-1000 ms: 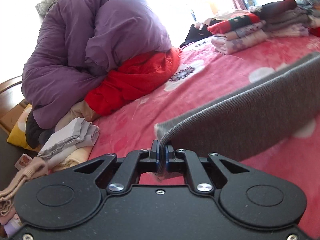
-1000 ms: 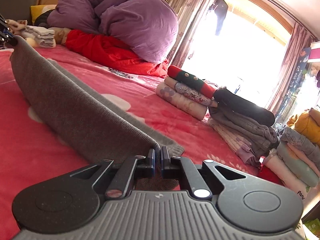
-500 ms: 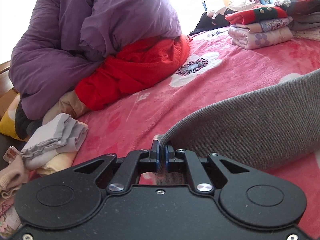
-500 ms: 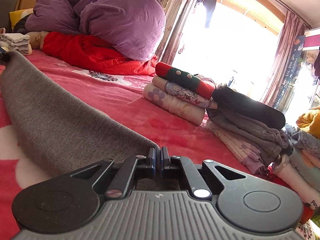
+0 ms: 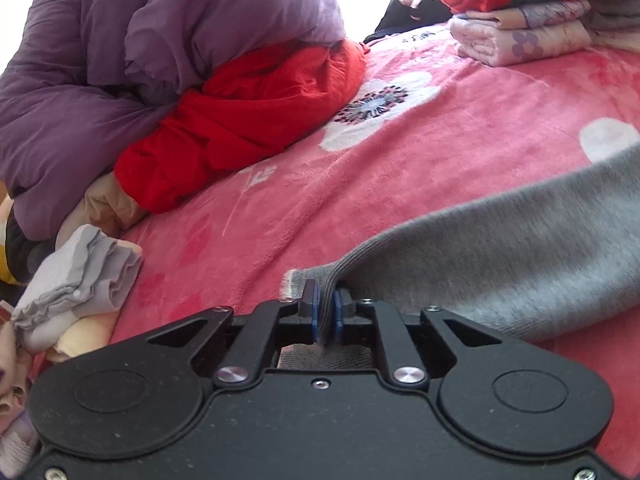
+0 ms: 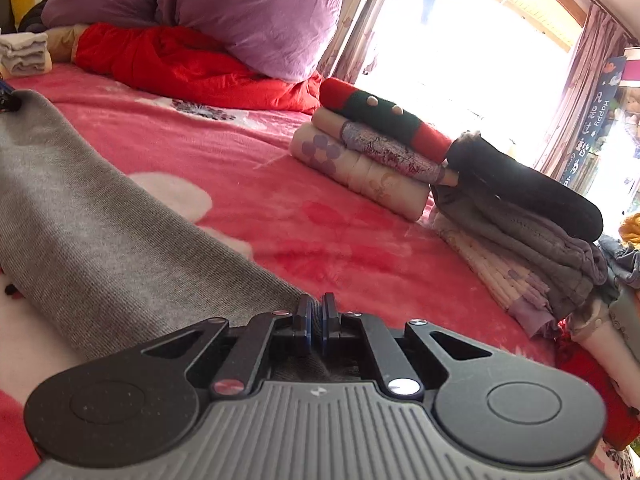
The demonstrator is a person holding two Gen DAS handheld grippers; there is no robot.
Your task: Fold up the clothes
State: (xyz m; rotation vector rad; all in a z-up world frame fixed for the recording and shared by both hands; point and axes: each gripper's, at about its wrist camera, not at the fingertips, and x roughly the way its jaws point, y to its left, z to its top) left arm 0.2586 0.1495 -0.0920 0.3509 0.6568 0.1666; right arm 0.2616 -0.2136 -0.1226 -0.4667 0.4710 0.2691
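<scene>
Left gripper (image 5: 325,309): jaws pinched tight on one corner of the grey knit (image 5: 500,256).
Grey knit: a long band low over the pink blanket (image 5: 460,128), its long axis running from the left gripper across to the right gripper (image 6: 316,318).
Right gripper: jaws nearly closed, clamping the knit's other end.
Behind, left: purple duvet (image 5: 160,40) heaped on red bedding (image 5: 248,120).
Behind, right: stack of folded clothes (image 6: 376,152) on the blanket.
</scene>
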